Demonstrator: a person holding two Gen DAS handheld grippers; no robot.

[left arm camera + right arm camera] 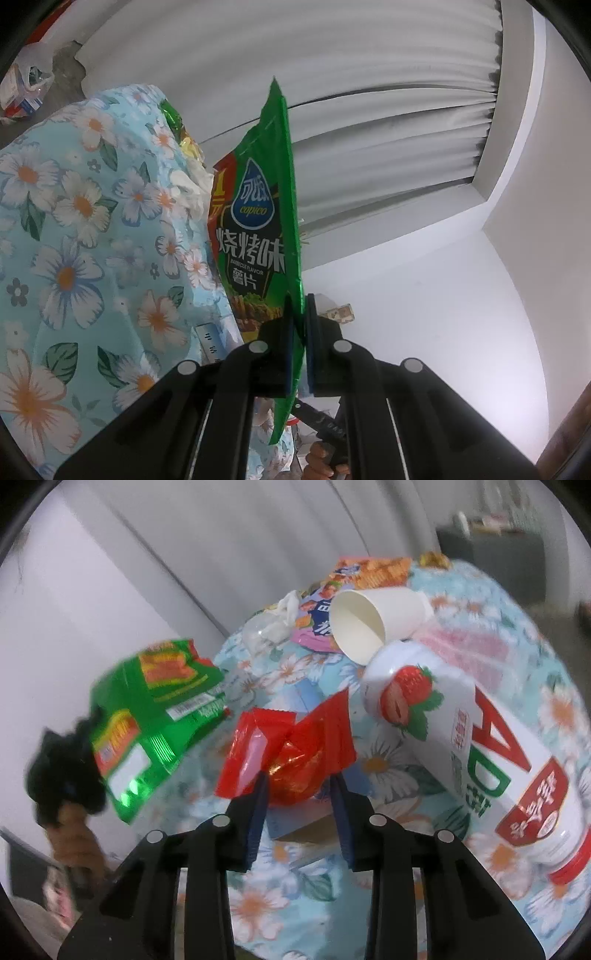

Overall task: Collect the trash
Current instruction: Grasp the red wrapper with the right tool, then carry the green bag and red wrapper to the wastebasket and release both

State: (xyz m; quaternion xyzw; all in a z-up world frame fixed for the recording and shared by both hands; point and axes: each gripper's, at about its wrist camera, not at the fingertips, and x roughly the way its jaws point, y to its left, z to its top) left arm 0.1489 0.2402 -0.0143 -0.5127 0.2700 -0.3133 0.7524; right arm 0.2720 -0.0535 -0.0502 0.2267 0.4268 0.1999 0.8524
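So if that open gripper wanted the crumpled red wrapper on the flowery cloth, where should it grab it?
Probably the raised, bunched middle of the red wrapper, where the foil puckers up off the floral tablecloth. The flat outer flaps lie too close to the cloth to pinch. The right gripper is open, fingers either side of that hump, so coming straight ahead and closing should work, well clear of the strawberry drink bottle.

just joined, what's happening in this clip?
Trash pickup off a table with a floral tablecloth. The left gripper is shut on a green chip bag, lifted off the table. The right gripper is open, its fingers on either side of a red wrapper that lies on the cloth. A paper cup on its side and a strawberry drink bottle are still on the table.
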